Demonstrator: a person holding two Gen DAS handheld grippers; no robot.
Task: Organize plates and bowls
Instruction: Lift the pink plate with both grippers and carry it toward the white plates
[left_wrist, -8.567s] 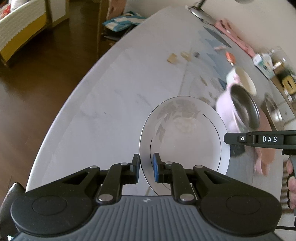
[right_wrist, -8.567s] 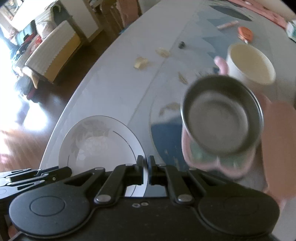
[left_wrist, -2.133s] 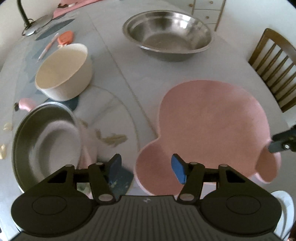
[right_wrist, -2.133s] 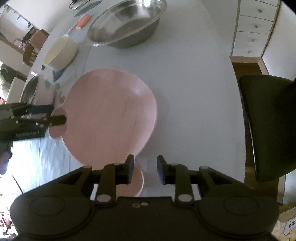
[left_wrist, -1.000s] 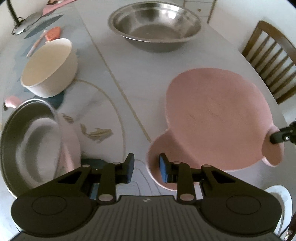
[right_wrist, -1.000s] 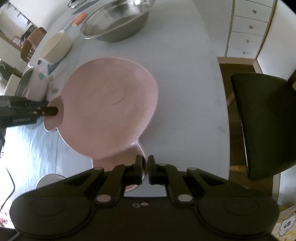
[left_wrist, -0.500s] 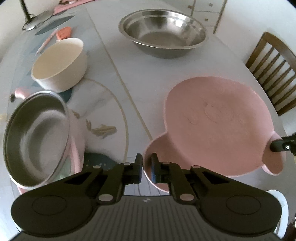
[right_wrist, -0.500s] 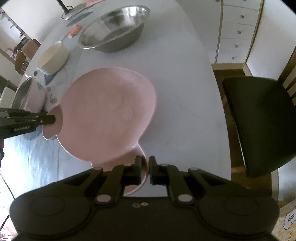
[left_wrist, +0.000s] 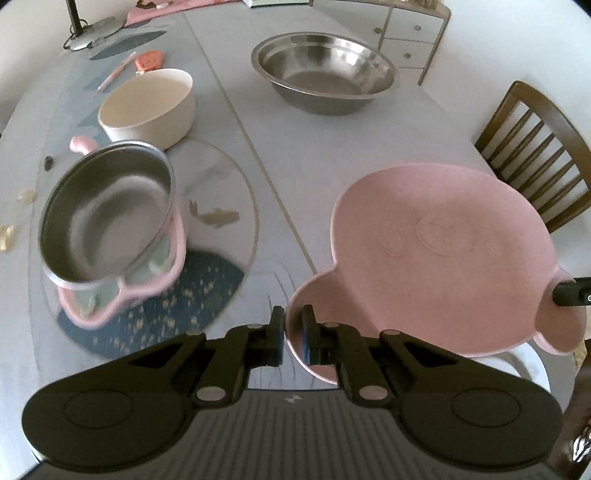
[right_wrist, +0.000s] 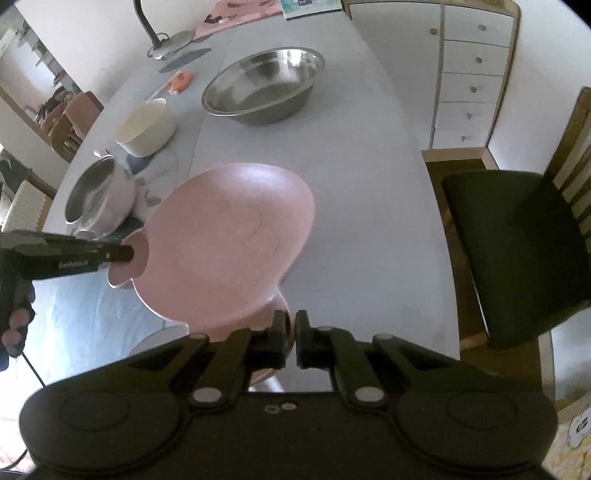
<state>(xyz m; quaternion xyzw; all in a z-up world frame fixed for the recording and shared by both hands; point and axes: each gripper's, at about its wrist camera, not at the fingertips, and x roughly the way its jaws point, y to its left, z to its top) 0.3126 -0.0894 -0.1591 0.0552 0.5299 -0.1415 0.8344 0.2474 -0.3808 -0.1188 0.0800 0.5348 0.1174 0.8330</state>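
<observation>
Both grippers — left gripper (left_wrist: 293, 334), right gripper (right_wrist: 290, 341) — clamped on pink ear-shaped plate (left_wrist: 443, 254), lifted; steel basin (left_wrist: 325, 79), cream bowl (left_wrist: 147, 107) unsorted.

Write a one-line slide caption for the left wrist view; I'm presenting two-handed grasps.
Both grippers, left gripper and right gripper, clamp opposite ears of the pink plate above the table.
</observation>
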